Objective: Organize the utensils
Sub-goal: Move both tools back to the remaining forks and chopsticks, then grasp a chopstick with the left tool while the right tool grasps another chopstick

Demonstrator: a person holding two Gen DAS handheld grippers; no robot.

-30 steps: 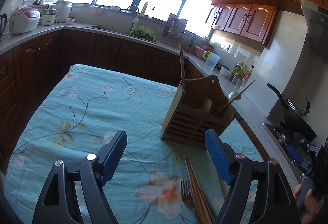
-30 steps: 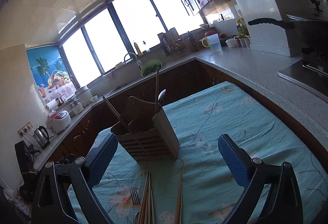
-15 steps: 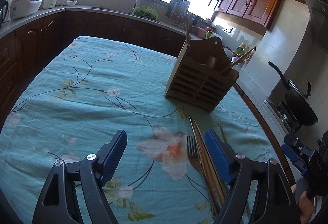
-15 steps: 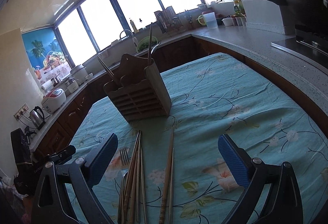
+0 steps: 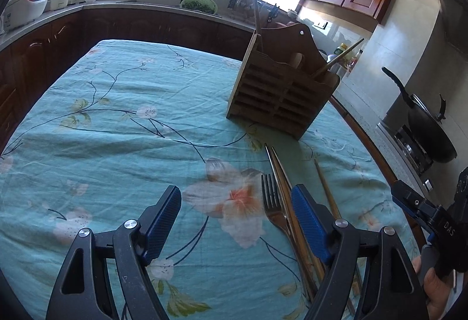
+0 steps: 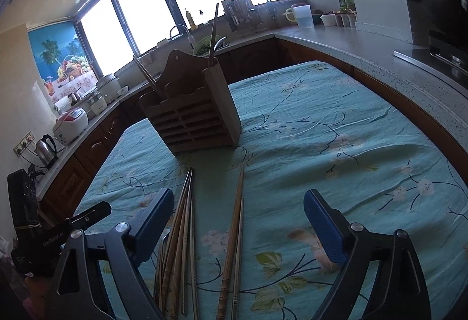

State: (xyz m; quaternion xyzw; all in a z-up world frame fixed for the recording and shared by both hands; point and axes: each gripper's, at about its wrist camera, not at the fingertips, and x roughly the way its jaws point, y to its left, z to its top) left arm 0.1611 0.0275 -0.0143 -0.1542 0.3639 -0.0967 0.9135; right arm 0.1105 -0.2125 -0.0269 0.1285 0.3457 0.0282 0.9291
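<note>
A wooden utensil holder (image 5: 280, 91) (image 6: 193, 118) stands on the floral teal tablecloth (image 5: 117, 127), with a few chopsticks and a spoon sticking out of it. In front of it lie a metal fork (image 5: 273, 208), a bundle of chopsticks (image 6: 180, 235) and a separate chopstick pair (image 6: 234, 235). My left gripper (image 5: 237, 220) hovers open over the cloth, its right finger beside the fork and the bundle. My right gripper (image 6: 238, 229) hangs above the chopstick pair, its jaws closing but still wide, pads touching nothing.
Dark wooden counters ring the table. A sink with a green colander (image 5: 200, 2), a rice cooker (image 6: 71, 122) and a kettle (image 6: 46, 149) stand on them. A black pan (image 5: 430, 132) sits on the stove at the right. A person's hand (image 5: 433, 285) holds the other gripper.
Both grippers have sunk and tilted down toward the table, so the utensils now lie between and under the fingers. The right gripper's fingers have drawn somewhat closer together.
</note>
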